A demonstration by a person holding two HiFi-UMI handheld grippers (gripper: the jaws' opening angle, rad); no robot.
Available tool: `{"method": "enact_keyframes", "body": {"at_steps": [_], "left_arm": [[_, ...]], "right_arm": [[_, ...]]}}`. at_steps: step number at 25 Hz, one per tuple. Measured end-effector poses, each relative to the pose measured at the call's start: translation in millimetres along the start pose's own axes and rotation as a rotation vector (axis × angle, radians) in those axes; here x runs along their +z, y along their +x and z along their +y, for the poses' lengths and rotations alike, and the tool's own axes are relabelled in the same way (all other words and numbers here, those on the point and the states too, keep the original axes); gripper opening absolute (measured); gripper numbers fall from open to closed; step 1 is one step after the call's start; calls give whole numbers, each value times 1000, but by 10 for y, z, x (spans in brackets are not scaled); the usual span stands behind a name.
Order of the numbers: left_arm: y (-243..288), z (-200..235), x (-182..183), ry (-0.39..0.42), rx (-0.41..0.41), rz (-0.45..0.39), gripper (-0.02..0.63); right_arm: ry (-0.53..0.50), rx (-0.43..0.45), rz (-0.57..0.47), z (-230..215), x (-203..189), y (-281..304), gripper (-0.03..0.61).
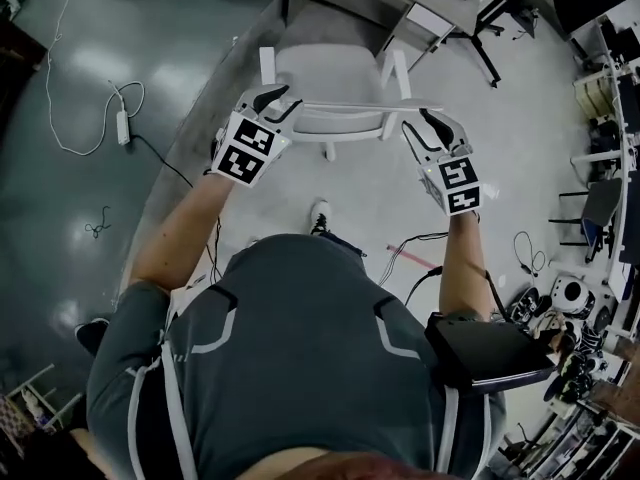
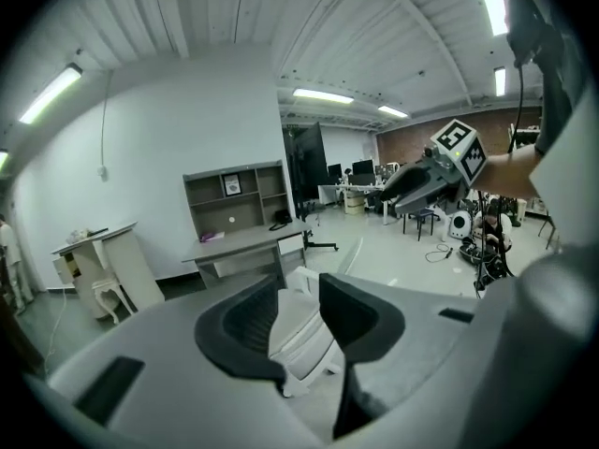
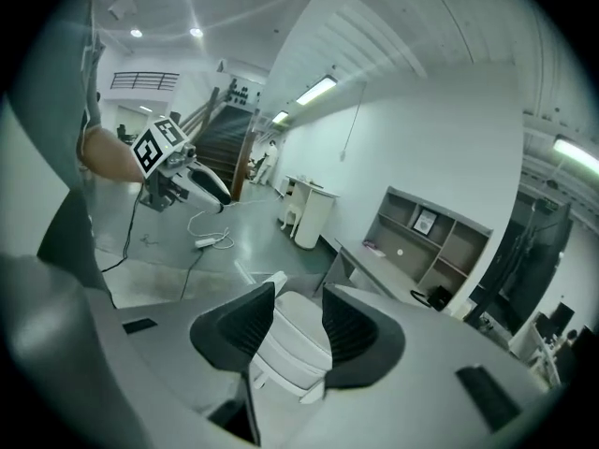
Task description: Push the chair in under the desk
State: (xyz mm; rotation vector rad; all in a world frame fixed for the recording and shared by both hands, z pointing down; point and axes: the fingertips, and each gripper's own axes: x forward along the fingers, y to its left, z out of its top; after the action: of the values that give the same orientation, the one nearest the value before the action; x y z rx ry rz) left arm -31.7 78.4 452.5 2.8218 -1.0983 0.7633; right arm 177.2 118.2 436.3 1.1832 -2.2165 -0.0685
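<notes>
The chair (image 1: 335, 80) stands on the floor (image 1: 70, 118) just in front of the person, facing the desk (image 2: 245, 241) and not yet under it. The 2 grippers sit at the backrest's ends: left gripper (image 1: 278, 103) and right gripper (image 1: 432, 128) both have jaws apart, gripping nothing.

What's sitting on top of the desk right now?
On the desk stands an open shelf unit holding a small framed picture; a dark object and a small pinkish item lie on the desktop. Both are too small to identify; nothing covers them.
</notes>
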Motion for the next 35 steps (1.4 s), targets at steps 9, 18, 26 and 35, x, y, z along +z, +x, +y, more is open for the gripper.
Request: {"method": "enact_keyframes", "body": {"at_steps": [9,18,26,35], "left_arm": [[861,-157,-498,120,-22,254,190],[1344,-195,-959,276,-48,464,206],[1528,-115,-1222,351,-54,565,204],[1629,-71,-1295,432,-64,607,160]], "right_arm": [[-222,165,155,-320,-707,636,216],[-427,326,280,-374,-1245,1154,219],[-559,386,341,-404,-1564,1389,181],[-530,434,337,-443,-1617,1477,133]]}}
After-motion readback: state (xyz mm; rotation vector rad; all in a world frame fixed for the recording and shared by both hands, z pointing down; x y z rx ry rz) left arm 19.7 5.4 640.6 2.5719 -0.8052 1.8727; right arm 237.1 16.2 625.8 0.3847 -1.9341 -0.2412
